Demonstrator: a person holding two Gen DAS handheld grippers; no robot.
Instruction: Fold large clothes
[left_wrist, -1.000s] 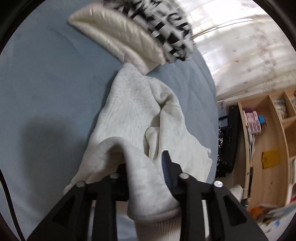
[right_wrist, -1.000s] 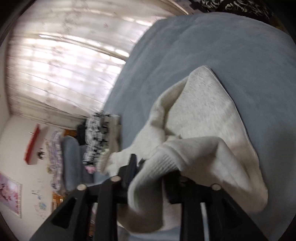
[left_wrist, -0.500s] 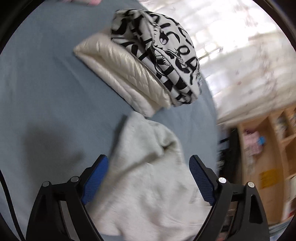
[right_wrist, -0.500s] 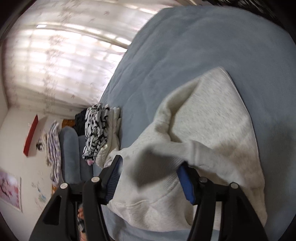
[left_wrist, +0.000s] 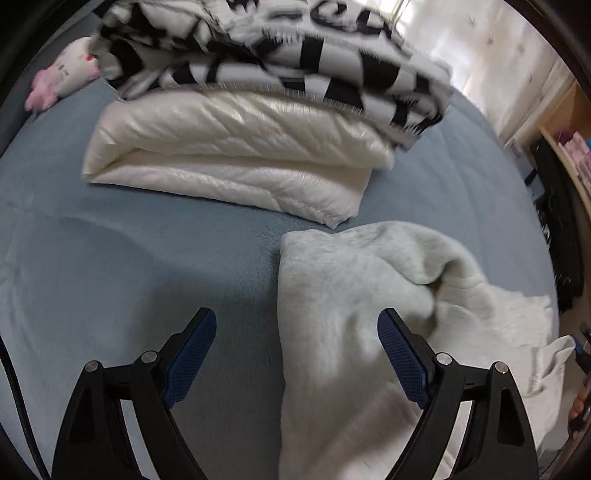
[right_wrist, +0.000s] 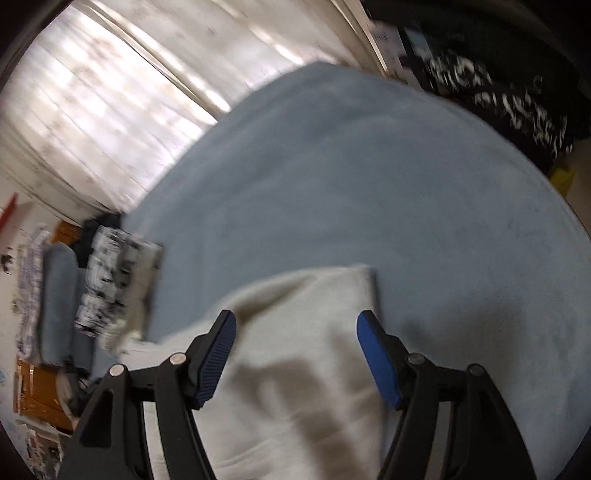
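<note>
Lying on the blue bed cover (left_wrist: 122, 258), the pale grey sweatshirt (left_wrist: 343, 325) is resting loosely folded, with a rounded bulge of fabric along its right side in the left wrist view. The left gripper (left_wrist: 295, 350) is hovering above it with its jaws standing wide apart; the left blue pad (left_wrist: 190, 360) is sitting over bare bed cover and the right pad over the sweatshirt, neither pressing on cloth. The right gripper (right_wrist: 295, 350) is pointing down at the same sweatshirt (right_wrist: 303, 369), and its jaws are opening, with the fabric lying below and between them but no pad clamping it. Beyond the sweatshirt, close to its far corner, a cream quilted garment (left_wrist: 236, 158) is lying folded, and a black-and-white patterned garment (left_wrist: 280, 62) is sitting on top of it. A pink-and-white plush toy (left_wrist: 61, 79) is lying at the far left of the bed. Sheer curtains (right_wrist: 122, 103) are hanging behind the bed.
</note>
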